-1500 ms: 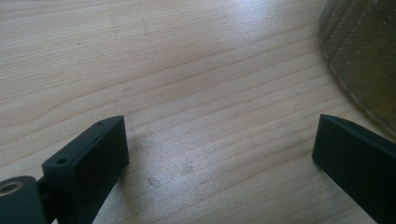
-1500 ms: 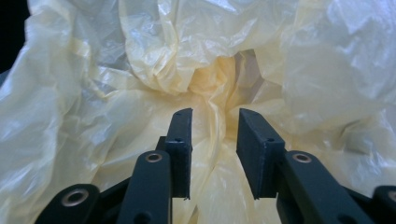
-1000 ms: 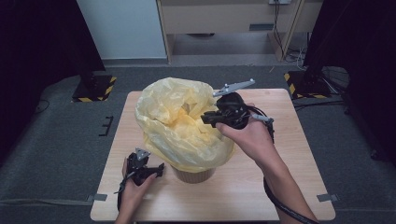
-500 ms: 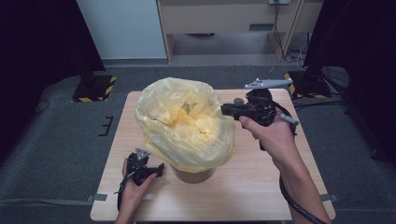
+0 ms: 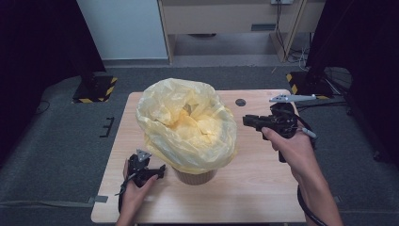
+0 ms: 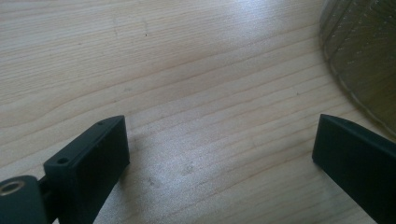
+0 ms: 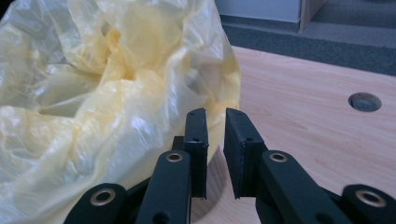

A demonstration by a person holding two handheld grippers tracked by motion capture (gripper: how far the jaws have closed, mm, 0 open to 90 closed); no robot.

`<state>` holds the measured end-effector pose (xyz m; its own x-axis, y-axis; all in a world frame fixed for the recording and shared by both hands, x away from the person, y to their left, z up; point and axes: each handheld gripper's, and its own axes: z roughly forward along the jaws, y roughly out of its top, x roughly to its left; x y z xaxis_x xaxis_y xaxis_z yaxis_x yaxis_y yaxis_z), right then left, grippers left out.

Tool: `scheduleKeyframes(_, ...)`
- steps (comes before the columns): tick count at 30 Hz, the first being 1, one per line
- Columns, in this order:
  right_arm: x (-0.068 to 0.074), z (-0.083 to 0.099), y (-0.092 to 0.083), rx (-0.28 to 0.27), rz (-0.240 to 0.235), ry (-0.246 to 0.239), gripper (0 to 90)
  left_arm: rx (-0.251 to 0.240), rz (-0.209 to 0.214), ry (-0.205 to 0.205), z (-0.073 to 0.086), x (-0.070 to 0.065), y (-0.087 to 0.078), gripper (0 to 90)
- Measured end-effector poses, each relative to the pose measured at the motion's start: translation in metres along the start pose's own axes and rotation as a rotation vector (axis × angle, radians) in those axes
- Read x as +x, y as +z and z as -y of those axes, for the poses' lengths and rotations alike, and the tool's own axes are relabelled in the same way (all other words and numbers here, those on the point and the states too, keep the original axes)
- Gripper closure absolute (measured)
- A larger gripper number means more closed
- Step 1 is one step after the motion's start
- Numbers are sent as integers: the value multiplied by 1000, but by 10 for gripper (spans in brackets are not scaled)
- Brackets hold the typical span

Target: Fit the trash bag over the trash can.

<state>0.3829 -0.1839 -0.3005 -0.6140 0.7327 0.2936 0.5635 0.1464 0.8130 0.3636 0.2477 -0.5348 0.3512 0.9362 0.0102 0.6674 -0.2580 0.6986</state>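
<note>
A yellow plastic bag point(image 5: 186, 125) lines a round brown bin point(image 5: 194, 176) and billows over its rim at the table's middle. To the right of the bag, my right gripper point(image 5: 245, 121) is held above the table and points left at it. In the right gripper view its jaws point(image 7: 215, 116) stand a narrow gap apart with nothing between them, just short of the bag point(image 7: 93, 102). My left gripper point(image 5: 157, 170) rests low at the bin's front left. Its jaws point(image 6: 219, 140) are wide open over bare wood, with the bin wall point(image 6: 364, 60) at the upper right.
The wooden table point(image 5: 254, 188) has a small round hole point(image 5: 240, 101) at the back right, which the right gripper view also shows point(image 7: 364, 101). Grey carpet surrounds the table. Black stands with yellow-striped bases flank it at the back.
My right gripper has drawn back from the bag's right rim and moved right and toward the person. The bag stays draped over the bin. The left gripper has not moved.
</note>
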Motion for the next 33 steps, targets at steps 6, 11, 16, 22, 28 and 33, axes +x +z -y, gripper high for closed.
scheduleKeyframes(6, -4, 18, 12, 26, -23, 16, 760, 1, -3, -1, -1, 0, 0, 32)
scheduleKeyframes(11, -1, 27, 25, 53, -47, 11, 729, 0, -12, -9, -2, 0, 2, 31)
scheduleKeyframes(16, -4, 34, 36, 59, -70, 34, 707, 2, -11, -9, -2, 0, 2, 31)
scheduleKeyframes(22, -7, 39, 46, 62, -101, 64, 681, 3, -12, -8, -2, 0, 2, 33)
scheduleKeyframes(28, -4, 40, 56, 87, -158, 60, 887, 14, -24, 48, -4, -3, -8, 112)
scheduleKeyframes(33, 0, 40, 56, 105, -120, 46, 900, -9, -18, 25, -11, 0, -26, 118)
